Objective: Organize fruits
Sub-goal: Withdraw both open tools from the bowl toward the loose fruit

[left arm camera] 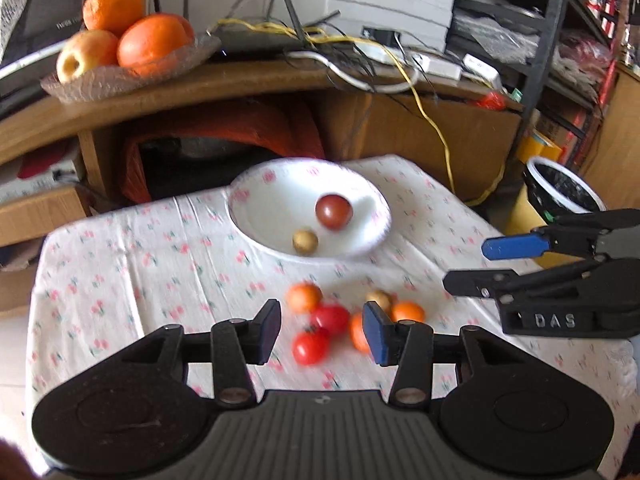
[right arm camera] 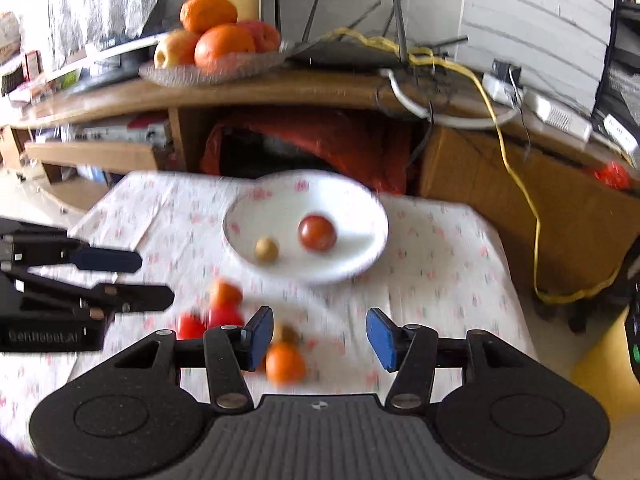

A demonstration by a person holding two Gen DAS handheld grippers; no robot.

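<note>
A white flowered bowl (left arm camera: pixel 256 216) (right arm camera: pixel 248 216) stands at the far side of the flowered tablecloth (left arm camera: pixel 120 280). In it lie a dark red tomato (left arm camera: pixel 334 211) (right arm camera: pixel 317 233) and a small tan fruit (left arm camera: pixel 305 241) (right arm camera: pixel 267 249). Nearer, several small fruits lie loose on the cloth, among them a red tomato (left arm camera: pixel 310 346), an orange one (left arm camera: pixel 304 297) (right arm camera: pixel 226 294) and another orange one (right arm camera: pixel 285 362). My left gripper (left arm camera: pixel 322 334) (right arm camera: pixel 154 279) hovers open above this cluster, holding nothing. My right gripper (right arm camera: pixel 319 338) (left arm camera: pixel 468 266) is open and empty beside it, to the right.
Behind the table a wooden desk carries a glass dish (left arm camera: pixel 120 76) with oranges and an apple, plus a router and tangled cables (left arm camera: pixel 360 52). A yellow cable hangs down past the table's far right corner. A black-lined bin (left arm camera: pixel 560 188) stands off the table's right edge.
</note>
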